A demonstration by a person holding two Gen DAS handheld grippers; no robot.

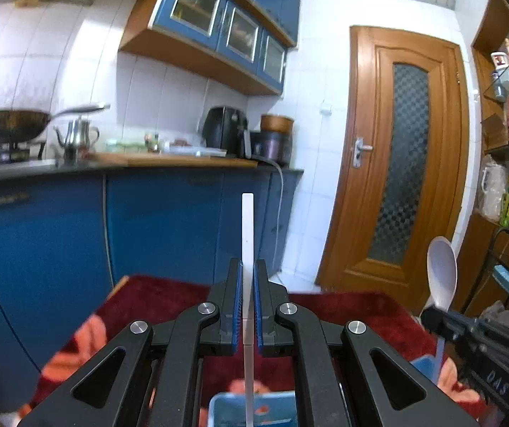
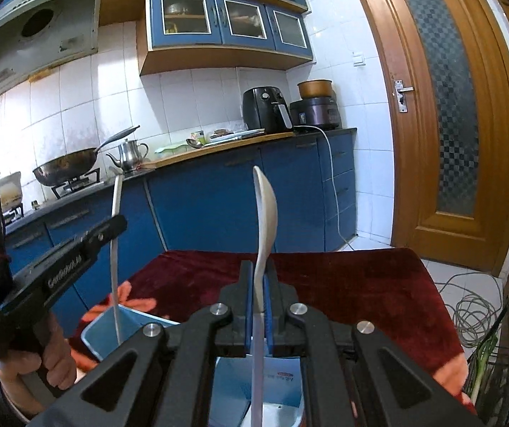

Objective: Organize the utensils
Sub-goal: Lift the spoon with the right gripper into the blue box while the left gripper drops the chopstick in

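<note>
My left gripper (image 1: 247,270) is shut on a flat white utensil (image 1: 247,227) that stands upright, its lower end reaching down into a light blue container (image 1: 219,409). The same utensil (image 2: 115,249) and the left gripper (image 2: 112,226) show at the left of the right wrist view, over a blue container (image 2: 94,334). My right gripper (image 2: 260,274) is shut on a white spoon (image 2: 265,210), bowl up, its handle running down into another blue container (image 2: 290,373). The spoon (image 1: 441,270) also shows at the right of the left wrist view.
Both containers stand on a table with a dark red flowered cloth (image 2: 343,277). Behind are blue kitchen cabinets (image 1: 165,227), a counter with a wok (image 1: 9,124), kettle and air fryer (image 2: 267,108). A wooden door (image 1: 404,163) is at the right; cables (image 2: 468,306) lie on the floor.
</note>
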